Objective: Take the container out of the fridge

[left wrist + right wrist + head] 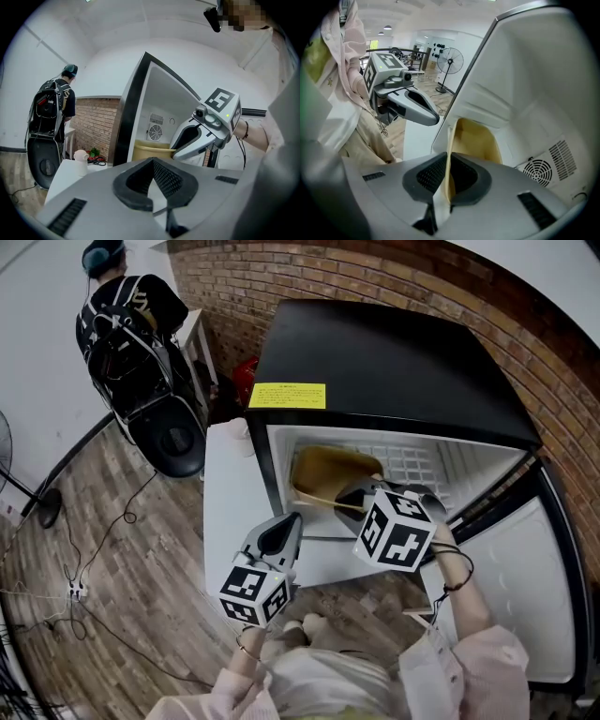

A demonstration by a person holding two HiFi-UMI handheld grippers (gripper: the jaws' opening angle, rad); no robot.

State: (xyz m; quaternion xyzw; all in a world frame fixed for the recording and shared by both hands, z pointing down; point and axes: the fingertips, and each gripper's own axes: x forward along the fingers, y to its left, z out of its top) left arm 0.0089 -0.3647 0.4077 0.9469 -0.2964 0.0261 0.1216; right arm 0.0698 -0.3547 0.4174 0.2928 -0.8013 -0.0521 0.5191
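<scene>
A tan container (323, 474) stands on the shelf inside the open black mini fridge (394, 362). My right gripper (354, 499) reaches into the fridge, and its jaws are shut on the container's thin front wall (449, 140), one pad on each side. The container's open inside (476, 140) shows beyond the pads. My left gripper (284, 532) hovers outside the fridge, below its front left corner, with its jaws closed together and nothing between them (152, 164). From the left gripper view, the right gripper (187, 140) sits against the container's rim (150, 150).
The fridge door (525, 587) hangs open to the right. A low white table (225, 512) stands against the fridge's left side. A person with a backpack (127, 306) stands at the far left by a brick wall. Cables (84, 587) lie on the wooden floor.
</scene>
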